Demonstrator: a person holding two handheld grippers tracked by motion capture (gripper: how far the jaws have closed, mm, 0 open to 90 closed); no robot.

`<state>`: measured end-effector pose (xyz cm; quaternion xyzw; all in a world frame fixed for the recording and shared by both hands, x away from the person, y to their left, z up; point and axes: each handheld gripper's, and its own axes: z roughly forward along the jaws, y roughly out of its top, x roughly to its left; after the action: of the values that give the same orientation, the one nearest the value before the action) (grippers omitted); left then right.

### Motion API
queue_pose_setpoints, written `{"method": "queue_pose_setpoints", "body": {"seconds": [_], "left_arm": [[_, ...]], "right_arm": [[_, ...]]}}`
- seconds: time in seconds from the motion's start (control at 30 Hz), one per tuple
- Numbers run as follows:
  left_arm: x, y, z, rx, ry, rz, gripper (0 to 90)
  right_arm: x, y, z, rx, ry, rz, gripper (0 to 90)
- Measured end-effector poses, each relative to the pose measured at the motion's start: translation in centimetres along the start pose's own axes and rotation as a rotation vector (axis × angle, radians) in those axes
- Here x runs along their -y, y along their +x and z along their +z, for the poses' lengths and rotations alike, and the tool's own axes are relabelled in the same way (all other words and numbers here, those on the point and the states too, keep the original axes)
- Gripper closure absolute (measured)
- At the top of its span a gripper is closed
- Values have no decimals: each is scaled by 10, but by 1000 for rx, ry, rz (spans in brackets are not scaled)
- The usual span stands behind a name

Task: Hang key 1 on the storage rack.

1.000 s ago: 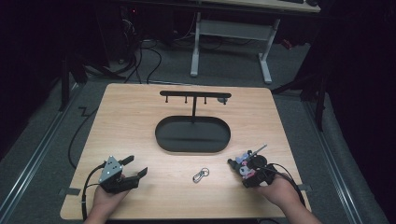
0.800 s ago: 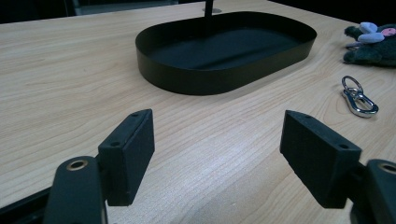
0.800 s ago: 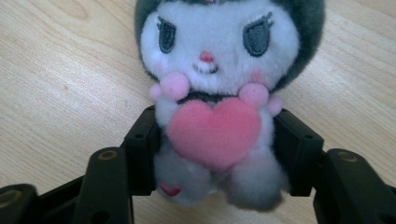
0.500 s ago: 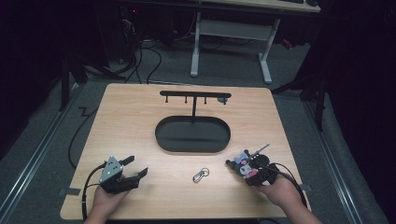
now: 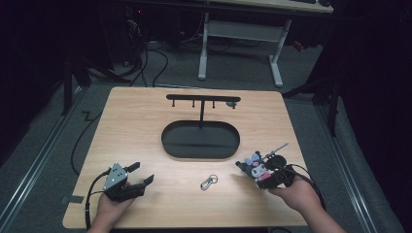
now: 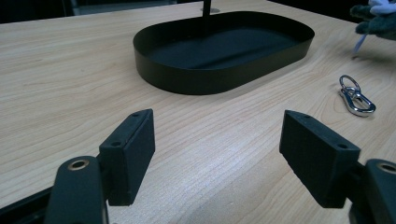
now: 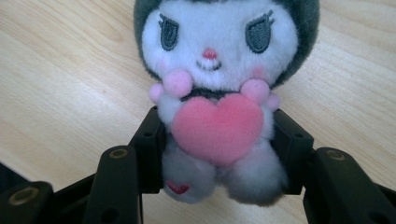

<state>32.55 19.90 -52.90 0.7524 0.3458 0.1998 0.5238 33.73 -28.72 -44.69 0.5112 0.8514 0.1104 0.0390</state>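
**Plush toy gripped and off the table; hanging it on the stand is not yet done**

High view: The right gripper (image 5: 256, 171) holds a small plush toy (image 5: 254, 166) near the right front part of the table (image 5: 136, 121). Its jaws have just been closing, and the toy is between them. A thin metal chain (image 5: 279, 147) sticks out from the toy toward the back right. In the middle of the table there is a black oval tray (image 5: 200, 141) with a post and a bar with pegs (image 5: 203, 98) above it. The pegs look mostly free; a small thing at the right end is too small to tell. A silver clasp (image 5: 209, 181) lies on the wood between the two grippers, apart from both. The left gripper (image 5: 141, 173) rests at the left front with wide jaws and nothing in them. I judge that the pick-up is done, and that carrying the toy to the bar and hooking it on a peg is still left.

Left gripper view: The two pads (image 6: 133, 151) stand far apart over bare wood. The clasp (image 6: 356, 95) shows its form clearly here: a ring joined to a snap hook. The wall of the tray (image 6: 219, 74) is also clear, which the high view flattens.

Right gripper view: The pads press on the toy's (image 7: 219, 93) lower body from both sides, under its pink heart. The face details are visible here, but the chain, tray and bar are not.
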Motion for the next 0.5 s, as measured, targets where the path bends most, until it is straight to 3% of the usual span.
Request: {"method": "queue_pose_setpoints", "body": {"seconds": [0.1, 0.3, 0.5], "left_arm": [[0, 0, 0, -1, -3, -3, 273], [0, 0, 0, 2, -6, -2, 274], [0, 0, -1, 3, -4, 0, 273]], "right_arm": [[-3, 1, -6, -1, -3, -19, 484], [-11, 3, -17, -29, -12, 2, 484], [-21, 6, -24, -34, -13, -11, 484]]}}
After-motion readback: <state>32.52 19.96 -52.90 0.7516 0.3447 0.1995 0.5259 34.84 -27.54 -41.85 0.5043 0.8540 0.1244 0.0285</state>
